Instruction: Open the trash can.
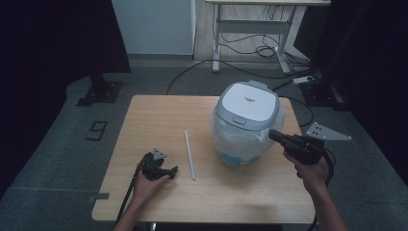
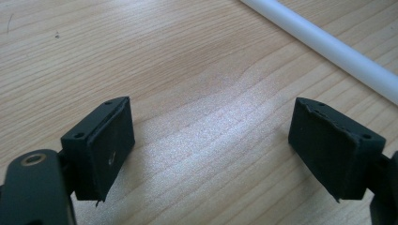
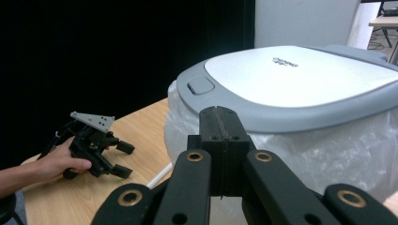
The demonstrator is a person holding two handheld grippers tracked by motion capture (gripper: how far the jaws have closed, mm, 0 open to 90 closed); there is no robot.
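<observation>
A lidded bin (image 1: 248, 120) with a grey-and-white lid (image 3: 291, 79) and a clear plastic liner (image 3: 328, 150) stands on the right half of the wooden table (image 1: 159, 115). My right gripper (image 1: 273, 135) hovers beside the bin's right side, its jaws pressed together with nothing between them (image 3: 219, 123). A white tube (image 1: 190, 155) lies on the table left of the bin. My left gripper (image 1: 172, 172) rests on the table left of the tube, jaws wide apart and empty (image 2: 211, 150). The tube (image 2: 328, 44) runs past its upper right.
Beyond the table's far edge is grey carpet with cables (image 1: 250, 48) and a desk frame (image 1: 250, 24). Dark curtains flank both sides. A black stand base (image 1: 98, 91) sits at the far left on the floor.
</observation>
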